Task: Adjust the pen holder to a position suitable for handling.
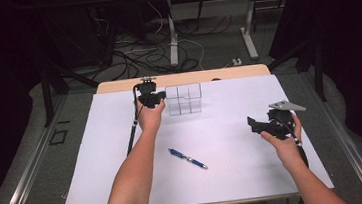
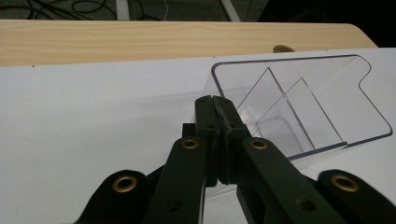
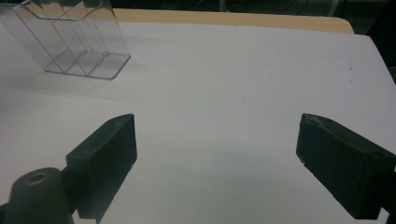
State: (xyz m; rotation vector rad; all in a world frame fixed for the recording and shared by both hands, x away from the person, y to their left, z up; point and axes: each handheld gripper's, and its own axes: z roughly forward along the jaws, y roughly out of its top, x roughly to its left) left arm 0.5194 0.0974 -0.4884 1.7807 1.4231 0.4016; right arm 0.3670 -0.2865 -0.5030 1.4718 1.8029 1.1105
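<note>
A clear plastic organizer (image 1: 185, 99) with several compartments stands at the back of the white board (image 1: 236, 177). My left gripper (image 1: 161, 100) is at its left side, jaws pressed together. In the left gripper view the shut tips (image 2: 215, 100) sit right at the organizer's (image 2: 303, 102) near-left wall; whether they pinch that wall I cannot tell. A blue pen (image 1: 188, 158) lies near the board's middle, between the two forearms. My right gripper (image 1: 252, 124) hovers over the right part of the board, jaws wide apart and empty (image 3: 217, 154), with the organizer (image 3: 74, 42) far off to its upper left.
The white board lies on a wooden table whose far edge (image 1: 182, 78) shows behind the organizer. Beyond it are table legs and cables on the floor (image 1: 164, 48). A cable (image 1: 132, 131) trails from the left gripper down the board's left side.
</note>
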